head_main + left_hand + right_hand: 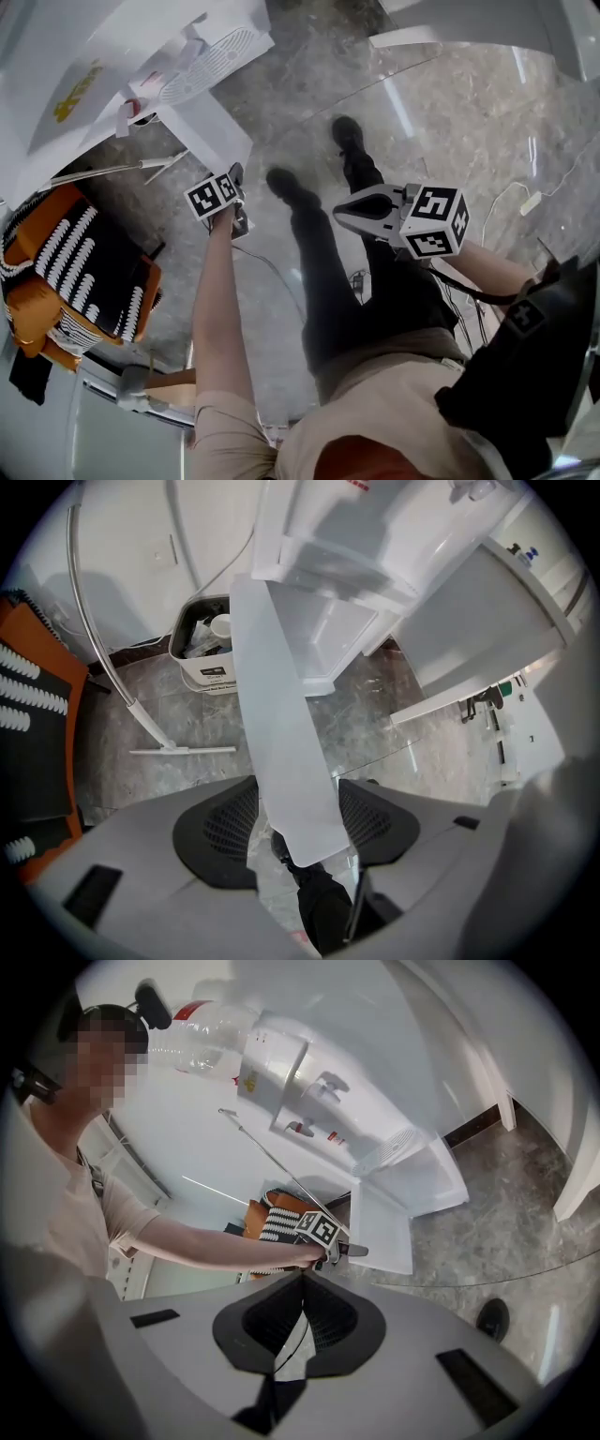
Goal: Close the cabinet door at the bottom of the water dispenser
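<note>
The white water dispenser (112,56) stands at the upper left, and its bottom cabinet door (208,127) hangs swung out over the floor. My left gripper (234,187) is at the door's free edge. In the left gripper view the door (281,714) runs down between the two pads; the left gripper (295,803) is open and straddles the panel. My right gripper (339,214) hovers over the floor to the right, apart from the door. Its jaws (302,1279) are shut with nothing in them. The right gripper view shows the dispenser (281,1068) and the open door (380,1227).
An orange bag with white stripes (75,272) lies left of the dispenser. A small bin (208,653) and a long-handled floor wiper (141,719) are near the wall. The person's legs and black shoes (347,131) stand on the marble floor.
</note>
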`<state>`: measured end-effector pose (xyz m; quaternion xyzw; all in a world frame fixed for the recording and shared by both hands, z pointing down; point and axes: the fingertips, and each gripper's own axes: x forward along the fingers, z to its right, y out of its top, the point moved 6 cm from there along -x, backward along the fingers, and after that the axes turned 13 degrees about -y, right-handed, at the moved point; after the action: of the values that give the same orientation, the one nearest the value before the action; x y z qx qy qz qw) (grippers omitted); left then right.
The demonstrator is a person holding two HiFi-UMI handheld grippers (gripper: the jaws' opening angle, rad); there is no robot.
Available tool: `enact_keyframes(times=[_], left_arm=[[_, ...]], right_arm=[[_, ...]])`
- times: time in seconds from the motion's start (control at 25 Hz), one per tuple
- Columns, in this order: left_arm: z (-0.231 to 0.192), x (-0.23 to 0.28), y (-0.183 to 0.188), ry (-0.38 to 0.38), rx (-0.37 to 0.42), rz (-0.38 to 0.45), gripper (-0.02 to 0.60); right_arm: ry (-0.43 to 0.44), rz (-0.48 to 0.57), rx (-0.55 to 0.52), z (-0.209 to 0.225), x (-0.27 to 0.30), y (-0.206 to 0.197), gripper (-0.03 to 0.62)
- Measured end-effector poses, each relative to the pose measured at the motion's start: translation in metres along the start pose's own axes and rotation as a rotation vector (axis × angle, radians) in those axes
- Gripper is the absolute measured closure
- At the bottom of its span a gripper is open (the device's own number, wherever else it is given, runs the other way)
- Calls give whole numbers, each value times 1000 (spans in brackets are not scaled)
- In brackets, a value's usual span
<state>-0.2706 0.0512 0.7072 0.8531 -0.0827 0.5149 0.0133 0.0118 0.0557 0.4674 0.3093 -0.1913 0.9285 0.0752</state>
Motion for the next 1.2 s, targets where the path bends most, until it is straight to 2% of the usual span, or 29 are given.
enact_keyframes(times=[0.24,0.44,1.0,1.2], left_arm=[[10,4,6,30,-4,-52,327],[27,12,10,11,-47,-76,318],[48,16,13,-24,-86,-44,308],[62,28,15,-75,-89,-21,304]], right_arm=[[13,18,20,2,3,7,582],[14,2,30,6,-8,5,582],[21,-10,43,14,-20,-3,582],[-6,-9,50,18,-29,-5,582]])
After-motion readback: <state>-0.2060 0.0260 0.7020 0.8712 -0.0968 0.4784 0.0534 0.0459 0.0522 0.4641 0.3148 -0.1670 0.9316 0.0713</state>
